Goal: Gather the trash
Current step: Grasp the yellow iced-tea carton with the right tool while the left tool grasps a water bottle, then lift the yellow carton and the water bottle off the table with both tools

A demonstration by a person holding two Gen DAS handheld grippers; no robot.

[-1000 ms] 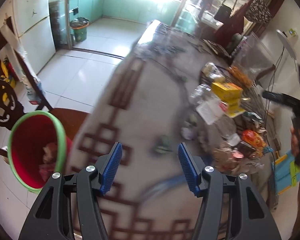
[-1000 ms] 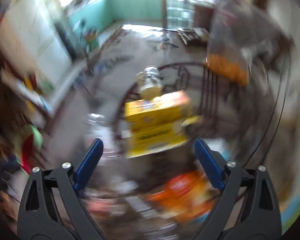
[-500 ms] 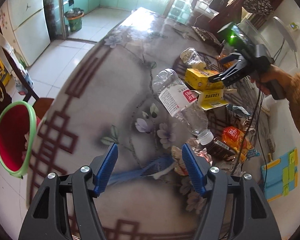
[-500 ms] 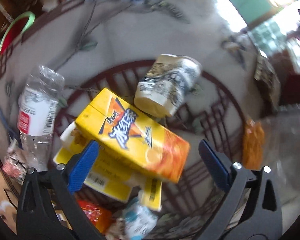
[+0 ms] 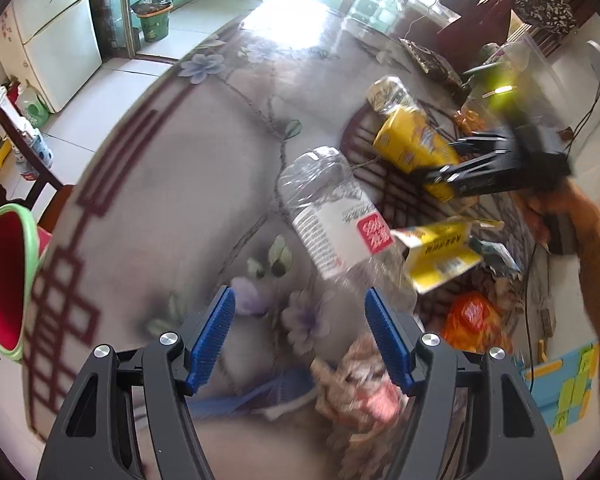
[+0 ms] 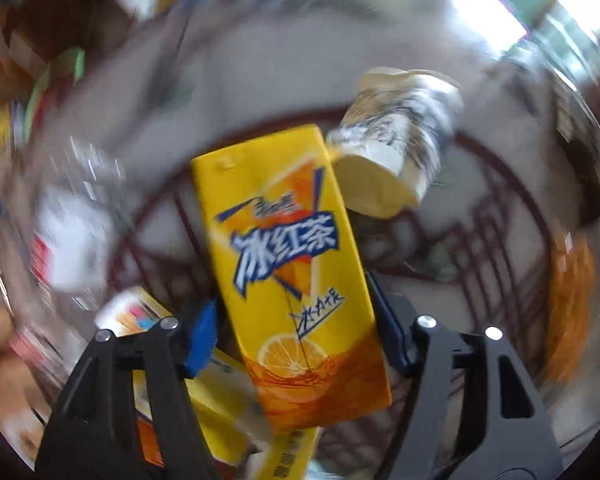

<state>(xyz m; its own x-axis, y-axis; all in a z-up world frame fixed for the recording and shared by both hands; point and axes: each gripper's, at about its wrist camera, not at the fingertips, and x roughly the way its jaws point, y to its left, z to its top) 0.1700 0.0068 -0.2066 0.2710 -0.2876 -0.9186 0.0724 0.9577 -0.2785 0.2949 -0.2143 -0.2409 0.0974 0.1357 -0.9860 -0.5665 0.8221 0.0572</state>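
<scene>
**A:** Where is the right gripper (image 6: pixel 290 332) now?

**B:** Pointing down over the yellow iced-tea carton with the orange slice printed on it (image 6: pixel 284 268). Its fingers (image 6: pixel 201 336) have just been closing, and the carton stands between them; the blue pads look pressed against its two sides, though the picture is smeared.

**A:** What lies round that carton?

**B:** Touching its upper right corner is a crushed cream paper cup with dark print (image 6: pixel 396 140), lying on its side. Under the carton's lower left is a second, flattened yellow carton (image 6: pixel 216 396). Left of the carton, a blur of clear plastic with a white label.

**A:** And the left gripper (image 5: pixel 296 334)?

**B:** Its fingers (image 5: pixel 210 338) stand well apart with nothing gripped. Between them shows the grey flower-patterned worktop (image 5: pixel 160 184). Just beyond them lies the crumpled clear plastic bottle with a white and red label (image 5: pixel 332 216), well left of the carton in that view.

**A:** Anything near the bottle?

**B:** Crumpled wrappers (image 5: pixel 360 392) and a blue plastic strip (image 5: pixel 256 396) on the near side. Far to its left, off the worktop's edge, a red bucket with a green rim (image 5: pixel 0 280).
</scene>
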